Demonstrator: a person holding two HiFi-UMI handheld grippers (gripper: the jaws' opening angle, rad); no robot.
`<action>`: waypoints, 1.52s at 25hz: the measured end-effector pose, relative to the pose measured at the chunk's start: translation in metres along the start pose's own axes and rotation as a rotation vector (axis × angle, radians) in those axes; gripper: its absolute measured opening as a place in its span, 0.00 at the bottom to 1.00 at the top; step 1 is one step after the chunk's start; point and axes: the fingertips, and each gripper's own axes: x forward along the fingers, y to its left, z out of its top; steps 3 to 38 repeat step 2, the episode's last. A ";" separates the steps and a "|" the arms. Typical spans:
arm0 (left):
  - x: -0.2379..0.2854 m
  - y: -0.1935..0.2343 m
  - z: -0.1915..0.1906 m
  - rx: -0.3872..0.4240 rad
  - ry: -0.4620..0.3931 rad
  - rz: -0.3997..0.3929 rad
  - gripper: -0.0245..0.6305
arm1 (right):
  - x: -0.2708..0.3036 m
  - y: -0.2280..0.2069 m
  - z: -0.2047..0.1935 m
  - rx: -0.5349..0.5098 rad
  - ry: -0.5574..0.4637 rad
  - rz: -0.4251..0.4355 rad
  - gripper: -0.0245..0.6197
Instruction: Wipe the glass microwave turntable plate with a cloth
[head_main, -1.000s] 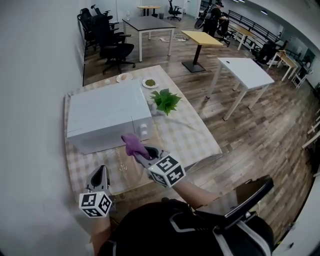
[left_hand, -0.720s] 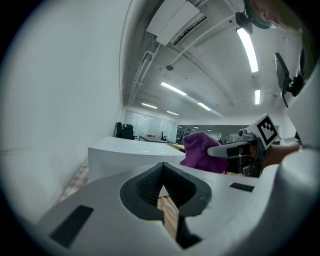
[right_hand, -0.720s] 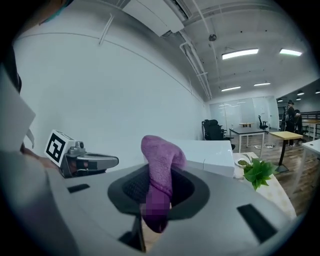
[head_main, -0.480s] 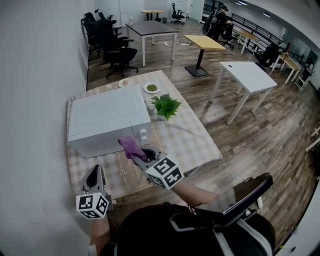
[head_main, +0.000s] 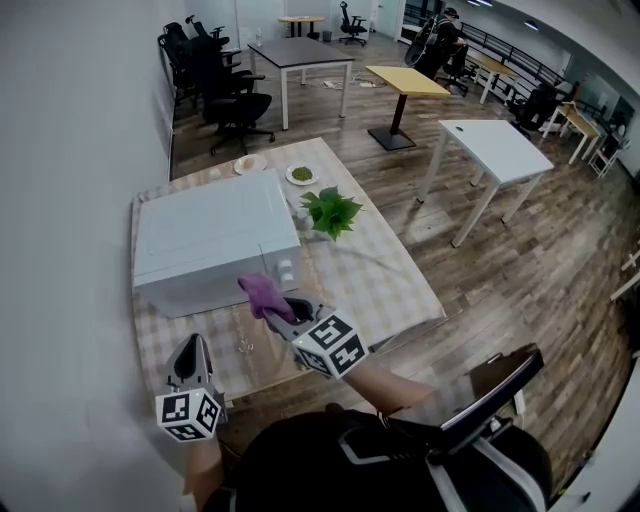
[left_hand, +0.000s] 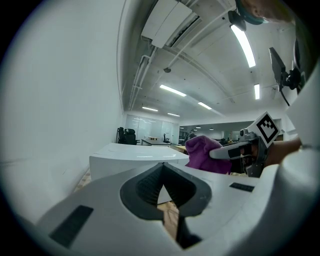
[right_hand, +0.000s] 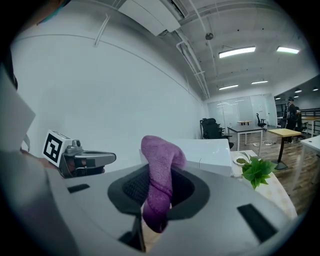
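My right gripper (head_main: 279, 306) is shut on a purple cloth (head_main: 262, 293), held up over the checkered table (head_main: 380, 285) just in front of the white microwave (head_main: 215, 240). In the right gripper view the cloth (right_hand: 160, 165) sticks up from between the jaws. My left gripper (head_main: 193, 346) hangs lower left near the table's front edge, jaws together with nothing in them (left_hand: 162, 172). The left gripper view catches the cloth (left_hand: 202, 152) and the microwave (left_hand: 135, 155). The glass plate (head_main: 244, 340) shows only as faint glints on the table between the grippers.
A green plant (head_main: 330, 212) stands right of the microwave, with two small dishes (head_main: 301, 175) behind it. A white wall runs along the left. A dark chair (head_main: 490, 390) is at my right, and other tables (head_main: 490, 140) stand further off.
Both grippers stay almost where they were. The head view has shifted slightly, and the cloth remains in the right gripper.
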 end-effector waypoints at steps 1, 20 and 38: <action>0.002 0.001 -0.001 -0.001 0.001 0.000 0.05 | 0.001 -0.001 0.000 0.002 -0.001 0.000 0.16; 0.004 0.001 -0.002 -0.002 0.003 0.001 0.05 | 0.002 -0.002 -0.001 0.003 -0.002 0.000 0.16; 0.004 0.001 -0.002 -0.002 0.003 0.001 0.05 | 0.002 -0.002 -0.001 0.003 -0.002 0.000 0.16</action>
